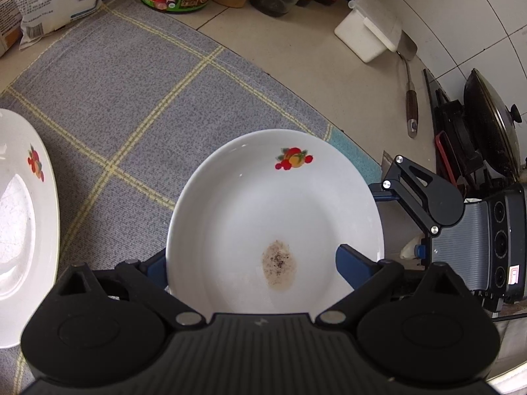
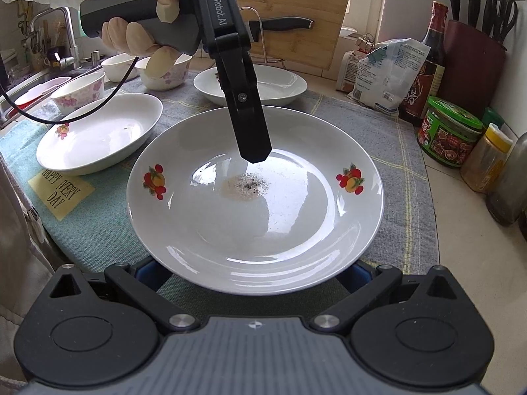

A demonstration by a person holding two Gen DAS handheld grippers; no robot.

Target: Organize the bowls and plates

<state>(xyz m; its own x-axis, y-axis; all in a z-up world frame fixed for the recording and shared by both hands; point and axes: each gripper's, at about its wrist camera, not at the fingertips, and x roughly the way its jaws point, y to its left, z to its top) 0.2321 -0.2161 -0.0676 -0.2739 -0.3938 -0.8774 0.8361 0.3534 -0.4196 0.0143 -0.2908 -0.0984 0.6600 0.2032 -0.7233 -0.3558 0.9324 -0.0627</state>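
A white plate [image 1: 263, 204] with fruit prints and a brown speckled stain lies on the grey checked cloth [image 1: 148, 92]. My left gripper [image 1: 253, 260] stands open astride the plate's rim. One finger is outside the rim and partly hidden, the other is over the plate's well. In the right wrist view a gloved hand [image 2: 138, 33] holds that gripper, and its finger [image 2: 250, 125] hangs just above the stain on the plate [image 2: 257, 223]. My right gripper [image 2: 255, 273] is open and wide at the plate's near rim, which hides its fingertips. Its finger [image 1: 411, 191] meets the plate's right edge.
A second fruit-print plate [image 1: 19, 214] lies to the left. An oval dish [image 2: 98, 131], another plate [image 2: 280, 85] and flowered bowls [image 2: 82, 92] stand behind, near a sink [image 2: 33, 82]. Jars [image 2: 448, 131], bottles, a knife block [image 2: 471, 49], a spatula [image 1: 410, 98] and a lidded wok [image 1: 490, 125] ring the counter.
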